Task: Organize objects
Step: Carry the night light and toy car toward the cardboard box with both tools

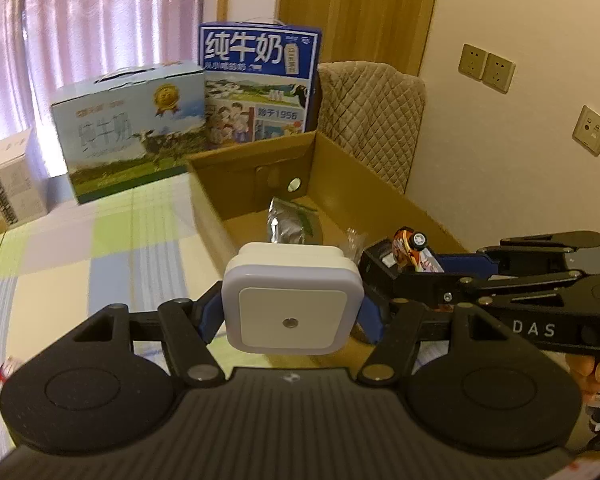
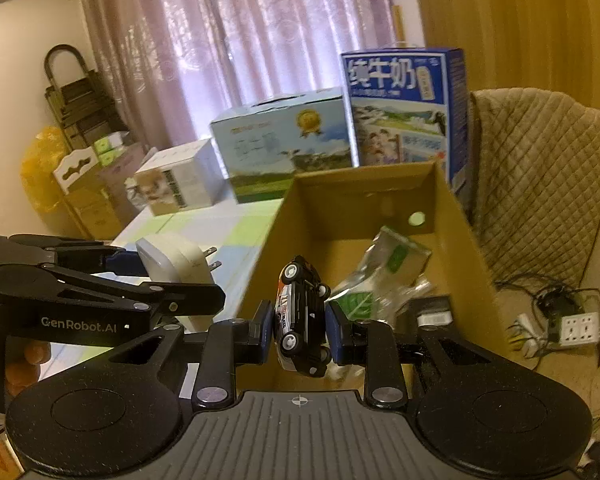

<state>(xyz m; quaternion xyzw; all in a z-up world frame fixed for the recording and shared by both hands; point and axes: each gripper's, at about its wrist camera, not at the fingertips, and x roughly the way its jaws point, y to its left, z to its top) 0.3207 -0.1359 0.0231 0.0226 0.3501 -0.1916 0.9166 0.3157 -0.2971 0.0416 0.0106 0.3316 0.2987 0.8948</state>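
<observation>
My left gripper (image 1: 290,314) is shut on a white square plug-in night light (image 1: 291,298), held above the checked tablecloth at the near left rim of the open cardboard box (image 1: 252,152). From the right wrist camera the night light (image 2: 172,260) shows its two metal prongs pointing toward the box (image 2: 364,192). My right gripper (image 2: 300,330) is shut on a small black and orange toy car (image 2: 302,318), held on its side over the box's near end. The left wrist view also shows the toy car (image 1: 410,246) and the right gripper (image 1: 384,272). Silver foil packets (image 2: 384,276) lie inside the box.
Two milk cartons, a pale one (image 1: 132,132) and a blue one (image 1: 260,84), stand behind the box on the table. A quilted chair (image 2: 540,184) is right of the box. A power strip with cables (image 2: 576,328) lies on the floor. More boxes (image 2: 176,184) sit at the far left.
</observation>
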